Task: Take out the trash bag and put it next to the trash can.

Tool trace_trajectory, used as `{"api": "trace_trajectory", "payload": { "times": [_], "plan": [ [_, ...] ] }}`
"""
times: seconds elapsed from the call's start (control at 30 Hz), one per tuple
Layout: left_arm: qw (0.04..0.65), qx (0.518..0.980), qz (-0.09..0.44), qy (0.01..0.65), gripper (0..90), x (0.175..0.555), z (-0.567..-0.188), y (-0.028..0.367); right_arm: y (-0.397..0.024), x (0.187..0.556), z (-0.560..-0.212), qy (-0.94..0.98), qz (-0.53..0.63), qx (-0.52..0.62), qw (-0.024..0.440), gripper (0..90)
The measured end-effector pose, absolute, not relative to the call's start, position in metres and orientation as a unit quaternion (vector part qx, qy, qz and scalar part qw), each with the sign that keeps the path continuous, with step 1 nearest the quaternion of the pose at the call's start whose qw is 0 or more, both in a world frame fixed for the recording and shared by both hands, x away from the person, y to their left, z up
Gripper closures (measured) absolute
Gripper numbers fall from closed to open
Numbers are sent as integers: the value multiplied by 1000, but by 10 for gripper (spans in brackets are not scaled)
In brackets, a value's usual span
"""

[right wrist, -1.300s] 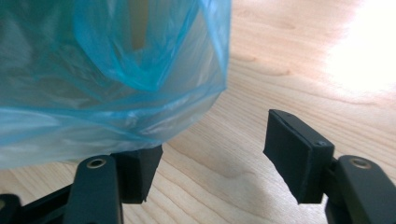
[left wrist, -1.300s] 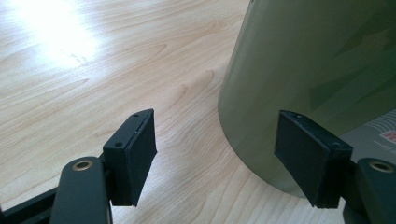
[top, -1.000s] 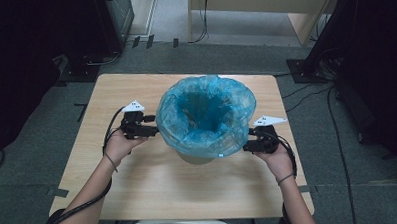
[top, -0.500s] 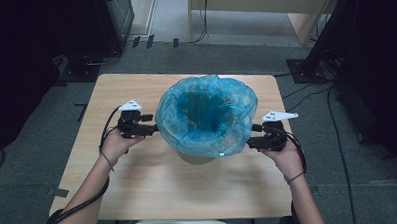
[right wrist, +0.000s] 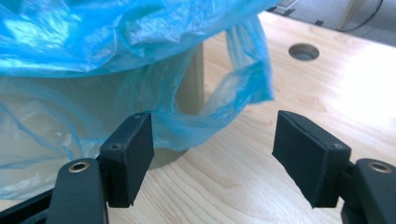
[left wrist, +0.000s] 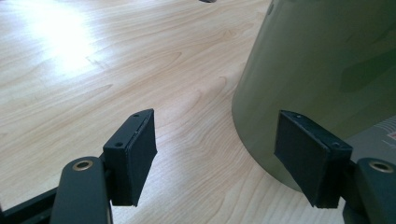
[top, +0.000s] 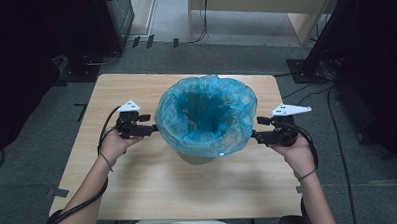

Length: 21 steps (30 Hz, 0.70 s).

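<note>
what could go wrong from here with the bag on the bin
1. Both grippers, left and right, are open beside the bag, so its overhang hangs free and could slip off the rim.
2. The thin film by the right gripper's pads may tear if pinched and pulled.
3. The bin looks light; an uneven pull might tip it on the table.

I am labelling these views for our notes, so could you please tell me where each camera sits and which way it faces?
High view: above the person's side, looking forward and down on the table; both forearms, left tongs and right tongs flank the blue bag.
Left gripper view: rides the left tongs, facing the bin wall; open jaws.
Right gripper view: rides the right tongs, facing the bag's hanging edge; open jaws, nothing between.
Shared: bin and wooden table.
</note>
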<state>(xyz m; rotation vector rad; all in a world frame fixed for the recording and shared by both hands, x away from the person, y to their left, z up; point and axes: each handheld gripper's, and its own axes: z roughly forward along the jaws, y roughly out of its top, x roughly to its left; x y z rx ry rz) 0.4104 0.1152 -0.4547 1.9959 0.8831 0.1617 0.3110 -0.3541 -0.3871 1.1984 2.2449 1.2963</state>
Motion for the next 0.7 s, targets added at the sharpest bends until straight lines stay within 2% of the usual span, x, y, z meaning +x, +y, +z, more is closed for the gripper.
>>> {"api": "trace_trajectory", "payload": {
  "times": [0.5,0.57,0.6,0.7],
  "plan": [
    [456,814,64,355,289,408,-453,114,-341,313,-354,796,454,366,161,284],
    [457,811,63,359,289,407,-453,116,-340,314,-351,790,457,373,167,224],
    [459,809,59,362,289,406,-453,118,-340,315,-347,781,468,385,154,206],
    [458,810,56,362,289,406,-454,118,-339,317,-343,782,472,379,144,194]
  ]
}}
